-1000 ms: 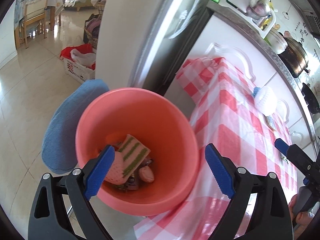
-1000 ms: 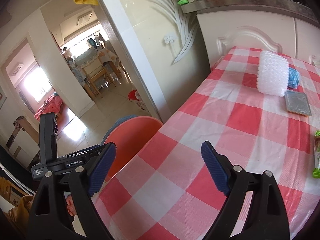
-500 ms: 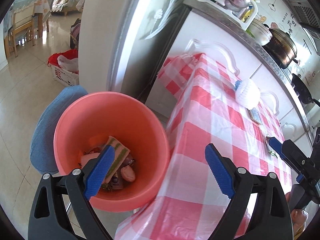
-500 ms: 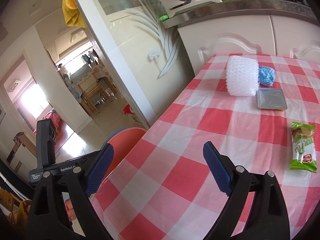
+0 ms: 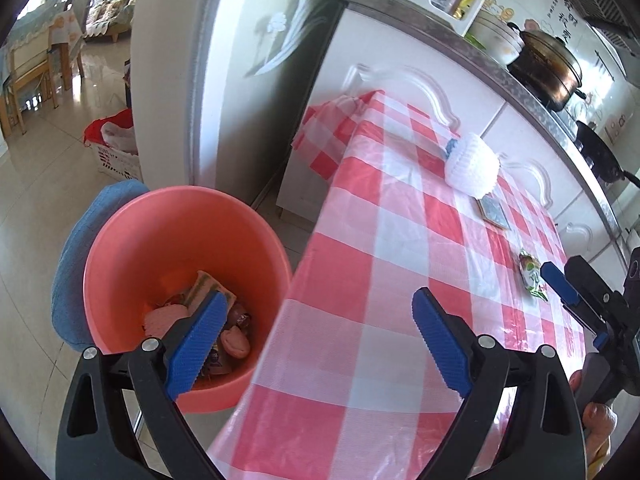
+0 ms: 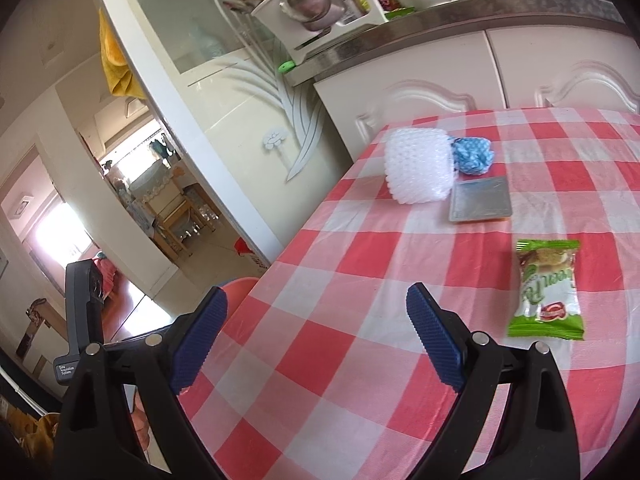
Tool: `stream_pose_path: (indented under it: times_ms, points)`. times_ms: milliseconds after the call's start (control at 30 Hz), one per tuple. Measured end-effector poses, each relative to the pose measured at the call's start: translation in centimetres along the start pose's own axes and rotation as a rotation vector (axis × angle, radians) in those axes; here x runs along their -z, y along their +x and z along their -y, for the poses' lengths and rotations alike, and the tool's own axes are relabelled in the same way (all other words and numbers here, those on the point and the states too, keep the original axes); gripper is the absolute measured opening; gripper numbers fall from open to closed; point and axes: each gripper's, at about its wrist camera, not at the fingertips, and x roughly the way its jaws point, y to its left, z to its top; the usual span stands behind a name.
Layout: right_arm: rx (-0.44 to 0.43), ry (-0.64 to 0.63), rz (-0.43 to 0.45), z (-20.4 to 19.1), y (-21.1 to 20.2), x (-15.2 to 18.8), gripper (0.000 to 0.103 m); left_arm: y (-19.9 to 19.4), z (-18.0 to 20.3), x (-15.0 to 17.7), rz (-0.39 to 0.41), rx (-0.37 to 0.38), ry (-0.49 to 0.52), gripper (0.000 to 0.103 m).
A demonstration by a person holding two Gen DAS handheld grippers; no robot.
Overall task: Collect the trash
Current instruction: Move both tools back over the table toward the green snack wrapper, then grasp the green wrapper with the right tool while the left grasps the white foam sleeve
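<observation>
Left wrist view: your left gripper has swung off the pink bucket since a second ago. Then both pads framed the bucket mouth; now only the left pad overlaps it and the right pad sits over the red-checked tablecloth. Jaws wide, nothing between them. The gripper is angled steeply down at the table edge. The bucket stands on the floor just beside the table, with wrappers and scraps in its bottom and a blue cloth behind it.

Right wrist view: your right gripper has shifted along the table too. The green snack wrapper, only a sliver at the frame edge a second ago, now lies in full view, flat on the cloth just right of the right pad and untouched. Jaws spread wide, empty, pointing shallowly down over the cloth. Your left gripper's body shows at lower left.

Farther along the table: a grey square tray, then white bubble wrap touching a blue knitted item. White cabinets beyond.
</observation>
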Motion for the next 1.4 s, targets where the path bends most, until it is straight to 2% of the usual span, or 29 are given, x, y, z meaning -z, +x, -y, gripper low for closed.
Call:
stream_pose_path:
  times_ms: [533, 833, 1033, 1167, 1400]
  points:
    - [0.031, 0.046, 0.072, 3.3, -3.1, -0.9, 0.092, 0.4, 5.0, 0.1, -0.012, 0.018, 0.087, 0.093]
    - [0.078, 0.111, 0.104, 7.0, -5.0, -1.8, 0.092, 1.1, 7.5, 0.2, -0.024, 0.031, 0.130, 0.093]
    - [0.121, 0.153, 0.058, 9.8, -4.9, -2.1, 0.092, 1.5, 8.4, 0.4, -0.039, 0.033, 0.144, 0.093]
    - [0.204, 0.123, 0.012, 10.6, -4.0, -1.7, 0.092, 1.9, 8.8, 0.4, -0.049, 0.034, 0.151, 0.093]
    - [0.300, 0.046, -0.085, 10.8, -1.5, -0.9, 0.090, 2.7, 9.4, 0.3, -0.065, 0.040, 0.156, 0.093]
